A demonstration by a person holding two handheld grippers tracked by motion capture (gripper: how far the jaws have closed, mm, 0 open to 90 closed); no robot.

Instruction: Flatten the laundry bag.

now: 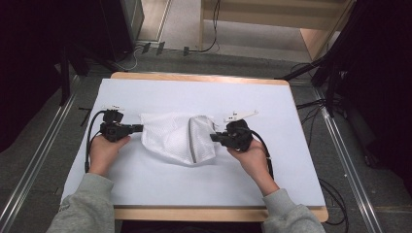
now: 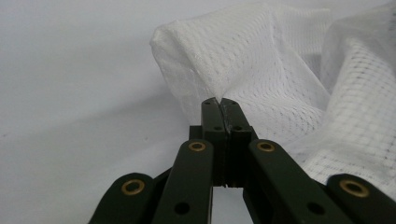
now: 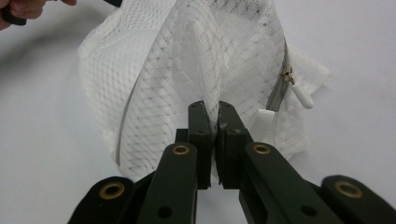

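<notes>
A white mesh laundry bag [image 1: 177, 137] lies crumpled in the middle of the white-covered table [image 1: 194, 94]. My left gripper [image 1: 140, 128] is at its left edge, shut on a pinch of the mesh [image 2: 219, 99]. My right gripper [image 1: 214, 137] is at the bag's right side, shut on a raised fold of mesh [image 3: 212, 105]. In the right gripper view the bag [image 3: 187, 70] shows a grey zipper [image 3: 279, 88] with a white pull tab [image 3: 301, 95] to the right of the jaws. The bag's mesh [image 2: 280, 79] rises just beyond the left jaws.
The table's wooden edge [image 1: 214, 213] runs along the front. Dark stands and cables [image 1: 320, 104] surround the table on the floor. White table surface stretches on all sides of the bag.
</notes>
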